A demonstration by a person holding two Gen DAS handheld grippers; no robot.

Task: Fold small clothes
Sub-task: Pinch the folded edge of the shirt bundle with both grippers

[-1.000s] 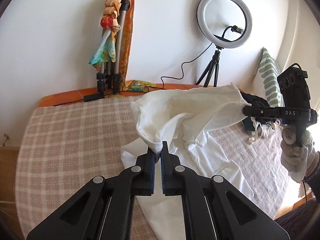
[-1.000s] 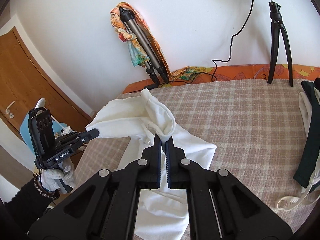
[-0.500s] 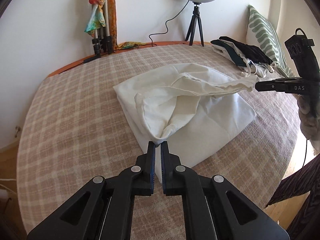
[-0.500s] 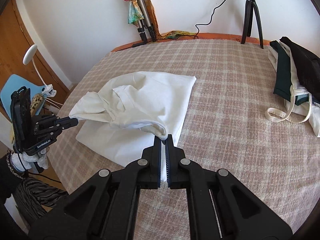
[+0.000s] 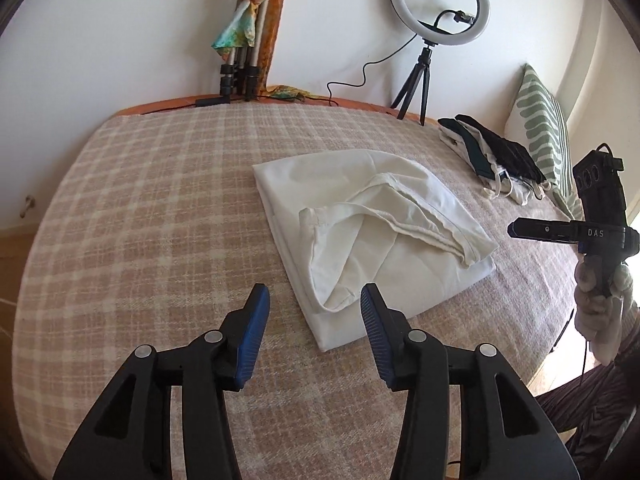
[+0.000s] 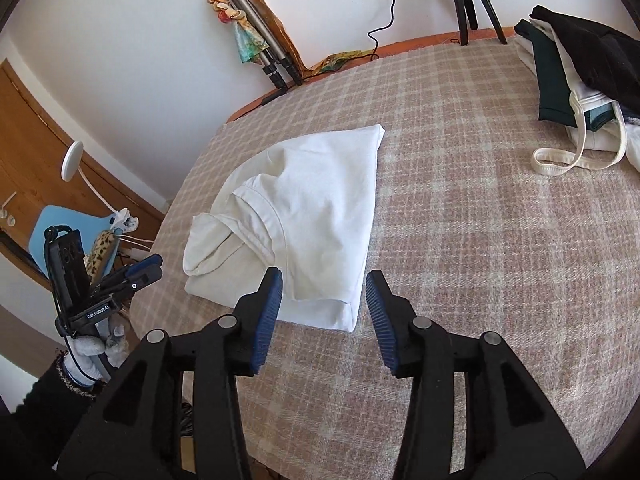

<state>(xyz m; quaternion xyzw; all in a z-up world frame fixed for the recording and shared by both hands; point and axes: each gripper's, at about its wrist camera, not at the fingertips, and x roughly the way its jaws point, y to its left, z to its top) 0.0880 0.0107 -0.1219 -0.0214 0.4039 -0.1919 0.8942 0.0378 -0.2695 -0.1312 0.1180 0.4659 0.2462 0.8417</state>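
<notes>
One white cotton garment, soft and creased, lay folded over on the pink-and-cream checked woven blanket, roughly at the blanket's middle; its hemmed edge curled up loosely on top. Near the blanket's far right corner sat one small pile of dark and white clothes, with one green-patterned cushion just beyond it. Against the wall past the blanket: one ring light on a black tripod and one folded grey tripod draped in a colourful scarf.

Two black plastic grippers with ribbed blue pads. The left gripper hung at the garment's near corner, jaws spread, pads clear of the cloth. The right gripper hung at the other near corner, jaws likewise spread, nothing pinched.

Half a second earlier both pairs of jaws were pressed on the garment's edge; they had just been opening, and the cloth had dropped flat onto the blanket.
</notes>
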